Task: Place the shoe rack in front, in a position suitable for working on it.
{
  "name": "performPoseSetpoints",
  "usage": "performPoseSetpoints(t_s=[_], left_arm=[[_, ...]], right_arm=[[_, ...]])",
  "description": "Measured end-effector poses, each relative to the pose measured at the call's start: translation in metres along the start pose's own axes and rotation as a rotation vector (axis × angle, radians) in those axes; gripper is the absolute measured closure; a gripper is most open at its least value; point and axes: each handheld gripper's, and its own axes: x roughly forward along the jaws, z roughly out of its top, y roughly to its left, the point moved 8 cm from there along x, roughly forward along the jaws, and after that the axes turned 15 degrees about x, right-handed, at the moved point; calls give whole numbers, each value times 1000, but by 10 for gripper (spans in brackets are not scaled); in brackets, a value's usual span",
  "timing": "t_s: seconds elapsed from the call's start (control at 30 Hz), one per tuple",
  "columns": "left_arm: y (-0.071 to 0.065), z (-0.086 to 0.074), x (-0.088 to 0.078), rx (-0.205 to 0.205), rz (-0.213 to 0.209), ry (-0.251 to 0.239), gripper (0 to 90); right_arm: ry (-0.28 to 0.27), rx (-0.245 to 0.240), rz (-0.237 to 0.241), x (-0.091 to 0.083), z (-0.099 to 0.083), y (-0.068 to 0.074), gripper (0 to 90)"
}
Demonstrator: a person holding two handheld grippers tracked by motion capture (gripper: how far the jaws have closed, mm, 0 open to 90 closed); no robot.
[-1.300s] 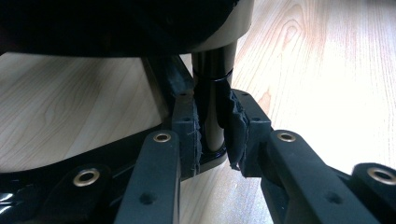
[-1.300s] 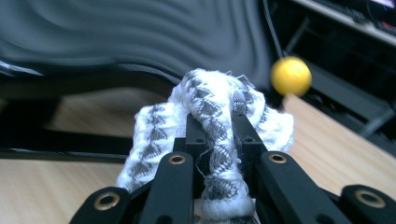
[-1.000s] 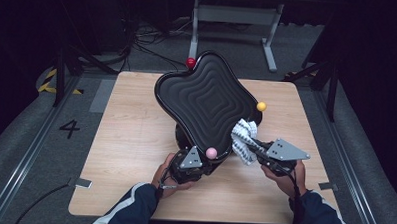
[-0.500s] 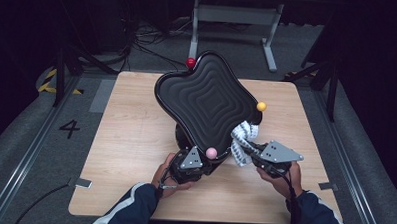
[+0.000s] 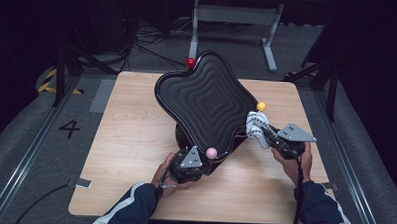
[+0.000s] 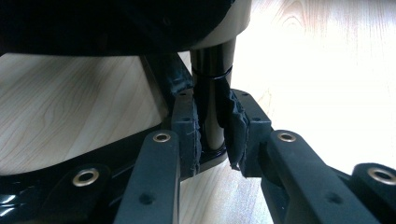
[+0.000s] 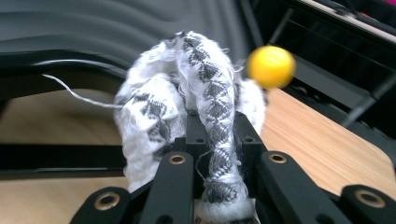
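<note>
A black wavy-ribbed tray (image 5: 207, 102) stands tilted on a dark post (image 6: 210, 79) over the wooden table (image 5: 130, 139). Its corners carry a red ball (image 5: 190, 62), a yellow ball (image 5: 261, 106) and a pink ball (image 5: 211, 152). My left gripper (image 5: 192, 162) sits under the tray's near edge, shut on the post (image 6: 212, 126). My right gripper (image 5: 268, 137) is shut on a white and grey patterned cloth (image 5: 256, 128). The cloth (image 7: 187, 93) touches the tray's right rim just below the yellow ball (image 7: 271, 66), bunched above my right gripper (image 7: 217, 135).
Bare wood lies left of the tray and along the near table edge (image 5: 243, 203). Beyond the far edge stand a grey metal frame (image 5: 235, 15) and cables on the dark floor. A floor marking "4" (image 5: 70, 128) lies to the left.
My right gripper has carried the cloth rightward and away along the tray's rim, up toward the yellow ball. The left gripper and the tray have stayed put.
</note>
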Motion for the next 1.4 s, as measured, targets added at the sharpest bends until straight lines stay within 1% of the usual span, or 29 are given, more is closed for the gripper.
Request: performPoseSetpoints(t_s=[0.03, 0.07, 0.13, 0.17, 0.2, 0.27, 0.3, 0.33, 0.4, 0.43, 0.47, 0.5, 0.53, 0.57, 0.63, 0.7, 0.73, 0.77, 0.8, 0.93, 1.0, 1.07, 1.13, 1.17, 1.23, 1.27, 1.3, 1.33, 1.4], left_arm=[[0, 0, 0, 0, 0, 0, 738], [0, 0, 0, 0, -1, 0, 738], [0, 0, 0, -2, -4, 3, 738], [0, -1, 0, -3, -4, 4, 738], [0, -1, 0, -3, -5, 4, 738], [0, -1, 0, -1, -5, 5, 738], [0, 0, 0, -6, -5, 1, 738], [0, 0, 0, -1, -4, 0, 738], [1, 0, 1, 3, -3, 1, 738], [1, 0, 1, 4, -3, 2, 738], [1, 0, 1, 5, -3, 3, 738], [1, 0, 1, 4, -1, 3, 737], [1, 0, 1, 4, -1, 3, 738], [0, 0, 1, 2, -1, -1, 738], [0, 0, 1, 2, -1, -1, 738], [0, 0, 1, 3, -1, 0, 737], [0, 0, 1, 3, -1, 0, 737], [0, 0, 1, 3, -1, 0, 737], [0, 0, 1, 4, -1, 1, 737], [0, 0, 1, 4, -1, 2, 737], [0, 0, 1, 2, -1, 4, 737], [-1, 0, 1, 2, 0, 5, 737], [0, 0, 1, 6, 1, 7, 737], [-1, 0, 1, 5, 1, 8, 737], [0, 0, 1, 5, -1, 8, 736], [0, 0, 1, 10, 3, 10, 736], [0, 0, 2, 12, 4, 8, 735], [0, 1, 2, 8, 4, 6, 736], [-1, 0, 1, 11, 7, 15, 735]], right_arm=[[-3, 10, -13, 0, 1, -4, 805], [-9, 22, -38, 0, 2, -11, 805], [-15, 66, -58, 0, 2, -21, 806], [-19, 67, -81, 0, 3, -25, 806], [-20, 89, -88, 1, 4, -30, 806], [-23, 98, -87, 2, 4, -30, 806], [-25, 92, -88, 2, 5, -29, 806], [-27, 87, -81, 3, 6, -26, 806], [-31, 75, -45, 4, 7, -17, 806], [-22, 58, -14, 6, 7, -7, 805], [-22, 58, -14, 6, 7, -7, 805], [-16, 28, 18, 7, 7, 5, 805], [-16, 28, 18, 7, 7, 5, 805], [-13, 18, 25, 7, 7, 10, 805], [-15, 1, 70, 7, 9, 22, 805], [-5, -16, 103, 8, 9, 35, 805], [-5, -16, 103, 8, 9, 35, 805], [-1, -26, 116, 9, 9, 41, 805], [10, -52, 141, 9, 9, 54, 805], [15, -69, 174, 7, 9, 68, 805], [17, -63, 196, 5, 9, 73, 805], [20, -80, 204, 2, 9, 78, 805], [21, -82, 223, -1, 10, 83, 805], [21, -93, 230, -4, 11, 87, 805], [21, -97, 236, -6, 11, 89, 805], [16, -100, 253, -8, 12, 94, 805], [16, -117, 274, -13, 13, 102, 805], [14, -128, 280, -14, 14, 106, 805], [11, -155, 311, -19, 15, 117, 805]])
